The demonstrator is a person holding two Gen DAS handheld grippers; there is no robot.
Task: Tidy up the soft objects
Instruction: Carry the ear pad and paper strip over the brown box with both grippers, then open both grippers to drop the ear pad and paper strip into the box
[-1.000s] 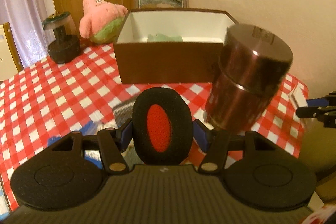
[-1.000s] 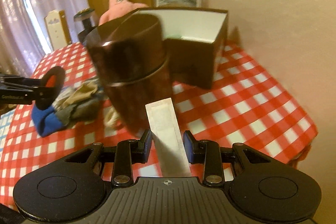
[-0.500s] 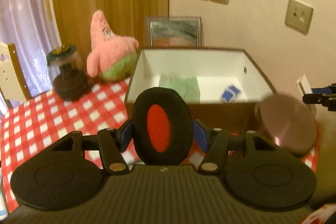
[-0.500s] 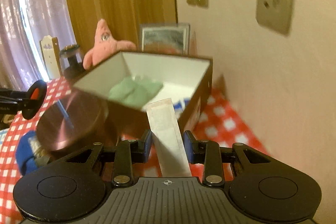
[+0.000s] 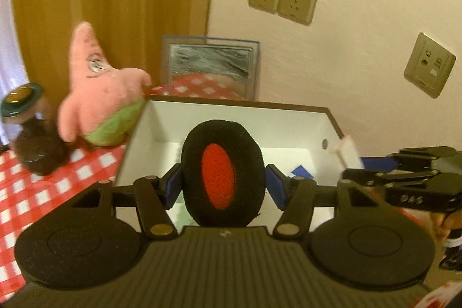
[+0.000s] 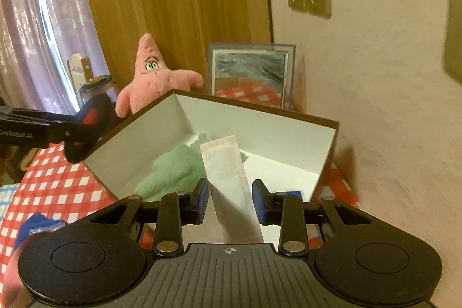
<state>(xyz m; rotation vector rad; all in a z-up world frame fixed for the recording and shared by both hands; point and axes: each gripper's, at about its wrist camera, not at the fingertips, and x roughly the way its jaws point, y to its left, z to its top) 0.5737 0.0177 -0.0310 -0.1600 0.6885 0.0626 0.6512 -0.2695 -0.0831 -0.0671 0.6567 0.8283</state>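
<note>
Risk first, nearest the lens: left gripper (image 5: pixel 222 186) pinches a black ear cushion (image 5: pixel 222 173) with a red mesh centre, blue pads pressing its two sides. Cushion is soft foam, gripped on its edge, so a fast swing could let it squirm or roll out short of the open box (image 5: pixel 239 113). From the left wrist view it sits level with the box's near wall, not yet clearly over the white floor; released here, it may catch the rim and drop outside onto the checked cloth (image 5: pixel 43 186).

Right gripper (image 6: pixel 229 201) carries a long pale flat packet (image 6: pixel 228 181), upright and tilted, apparently a sealed strip. Blue pads stand just beside its edges; whether they actually press I cannot tell, but the packet stays up between them. Thin and light, it could slide sideways. It points over the box's near corner.

Both grippers close in on the box from either side; they could knock together above it.

Inside the box: green cloth (image 6: pixel 176 169), crumpled, and something small and blue by the right wall.

Beyond the box: pink starfish plush (image 5: pixel 101 85), framed picture (image 5: pixel 210 68).
</note>
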